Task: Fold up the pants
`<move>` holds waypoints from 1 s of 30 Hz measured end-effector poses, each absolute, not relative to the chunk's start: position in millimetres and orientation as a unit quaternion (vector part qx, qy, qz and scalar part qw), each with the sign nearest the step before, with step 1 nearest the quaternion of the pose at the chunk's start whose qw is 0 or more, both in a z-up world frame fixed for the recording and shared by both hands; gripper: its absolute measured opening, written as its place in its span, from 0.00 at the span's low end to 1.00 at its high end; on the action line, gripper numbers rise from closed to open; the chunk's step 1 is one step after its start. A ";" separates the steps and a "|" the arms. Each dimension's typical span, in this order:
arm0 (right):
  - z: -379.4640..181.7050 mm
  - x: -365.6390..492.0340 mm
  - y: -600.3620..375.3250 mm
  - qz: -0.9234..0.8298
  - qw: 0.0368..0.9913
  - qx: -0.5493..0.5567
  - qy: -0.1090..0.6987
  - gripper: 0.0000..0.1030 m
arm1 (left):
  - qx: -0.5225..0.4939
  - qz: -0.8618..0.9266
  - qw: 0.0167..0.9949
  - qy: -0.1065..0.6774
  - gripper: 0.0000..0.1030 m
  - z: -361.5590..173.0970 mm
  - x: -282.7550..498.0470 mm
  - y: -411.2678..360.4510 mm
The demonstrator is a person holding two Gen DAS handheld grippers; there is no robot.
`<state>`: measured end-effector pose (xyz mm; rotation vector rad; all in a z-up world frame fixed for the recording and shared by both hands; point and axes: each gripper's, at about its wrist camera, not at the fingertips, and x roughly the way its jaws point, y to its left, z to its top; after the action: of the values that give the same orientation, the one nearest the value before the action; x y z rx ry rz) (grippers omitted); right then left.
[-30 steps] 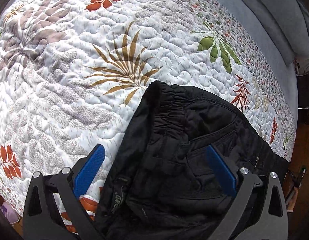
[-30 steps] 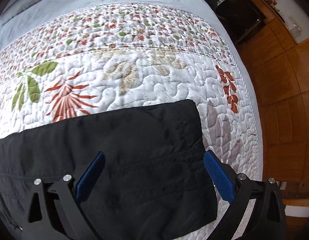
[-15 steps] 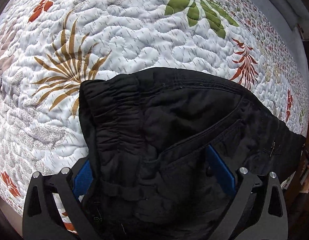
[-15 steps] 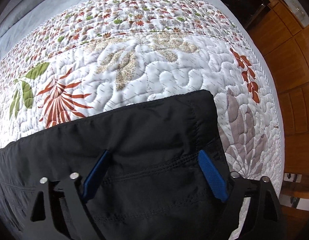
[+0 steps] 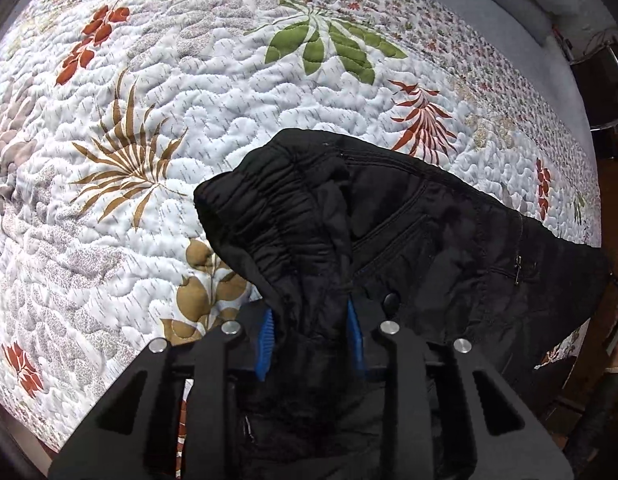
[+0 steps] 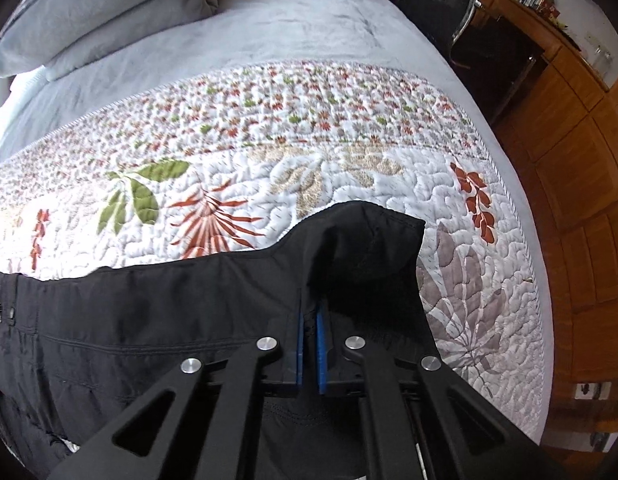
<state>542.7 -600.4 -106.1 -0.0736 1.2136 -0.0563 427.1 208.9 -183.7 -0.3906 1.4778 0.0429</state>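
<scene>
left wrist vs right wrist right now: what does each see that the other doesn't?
Left wrist only: the left gripper clamped on the bunched elastic waistband, a slanted pocket seam, and a brown palm print on the quilt.

Right wrist only: the right gripper pinching the leg hem, pillows, the grey sheet, wooden cabinets and a chair.

Both: the black pants lying across the floral quilt, each gripper shut on fabric, plus the green leaf print.

The left gripper (image 5: pixel 311 334) has its jaws drawn in around a thick bunch of the pants (image 5: pixel 409 240), blue pads (image 5: pixel 265 336) pressed into the cloth. The right gripper (image 6: pixel 311 350) has its jaws nearly together, pinching a thin fold of fabric.
</scene>
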 end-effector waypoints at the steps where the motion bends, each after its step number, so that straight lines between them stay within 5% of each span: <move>1: -95.6 533.5 -598.9 -0.018 0.829 -0.032 0.558 0.04 | -0.173 0.012 0.733 0.658 0.27 -177.1 423.8 203.2; 15: -20.4 340.5 -619.0 0.047 0.924 0.008 0.380 0.04 | -0.182 -0.140 0.855 0.465 0.27 -78.9 264.6 202.8; 30: -91.7 150.9 -688.0 -0.008 0.930 0.151 0.336 0.04 | -0.233 -0.144 0.856 0.437 0.38 -109.1 123.1 230.5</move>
<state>150.9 -688.0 -91.7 0.3096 0.6886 -0.0164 123.1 230.5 -109.1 -0.4901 0.9190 -0.3036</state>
